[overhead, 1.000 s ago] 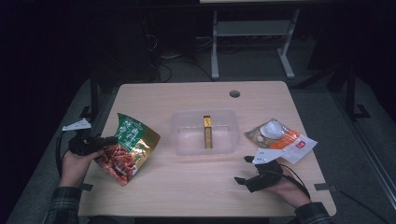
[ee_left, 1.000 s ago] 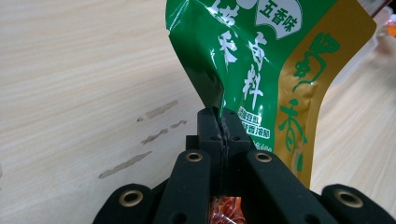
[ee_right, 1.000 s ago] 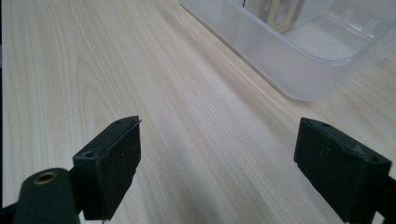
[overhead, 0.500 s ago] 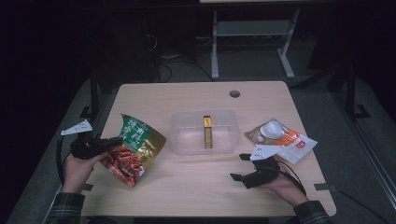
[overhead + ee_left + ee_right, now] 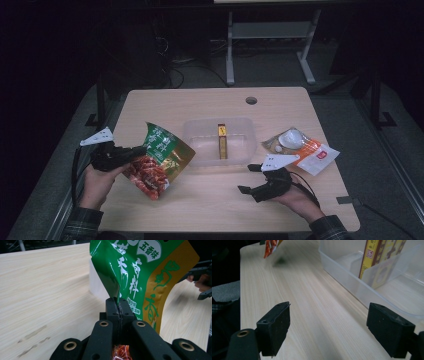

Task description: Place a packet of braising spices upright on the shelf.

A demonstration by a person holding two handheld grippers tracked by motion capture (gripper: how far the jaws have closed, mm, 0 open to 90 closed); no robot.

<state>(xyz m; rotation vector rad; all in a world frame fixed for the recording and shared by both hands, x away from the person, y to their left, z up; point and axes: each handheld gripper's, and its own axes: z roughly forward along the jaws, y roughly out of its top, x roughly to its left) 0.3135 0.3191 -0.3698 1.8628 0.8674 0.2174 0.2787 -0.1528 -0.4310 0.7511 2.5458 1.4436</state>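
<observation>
A green, yellow and red snack bag (image 5: 160,157) hangs above the table's left side, left of a clear plastic container (image 5: 200,131). My left gripper (image 5: 142,150) is shut on the bag's edge. In the left gripper view the jaws (image 5: 117,302) meet on the green foil of the bag (image 5: 135,272). My right gripper (image 5: 248,179) hovers low near the front of the table, in front of the container. Its jaws (image 5: 329,332) stand wide, have just been closing a little, and hold nothing. A yellow box (image 5: 374,257) stands in the container (image 5: 344,275).
A clear packet with a white round piece (image 5: 287,140) and a white-and-orange packet (image 5: 320,159) lie at the table's right. A cable hole (image 5: 251,100) sits near the far edge. Bare wood lies between the two grippers.
My left gripper has carried the bag to the right, toward the container, and a little up. My right gripper has shifted slightly left.
</observation>
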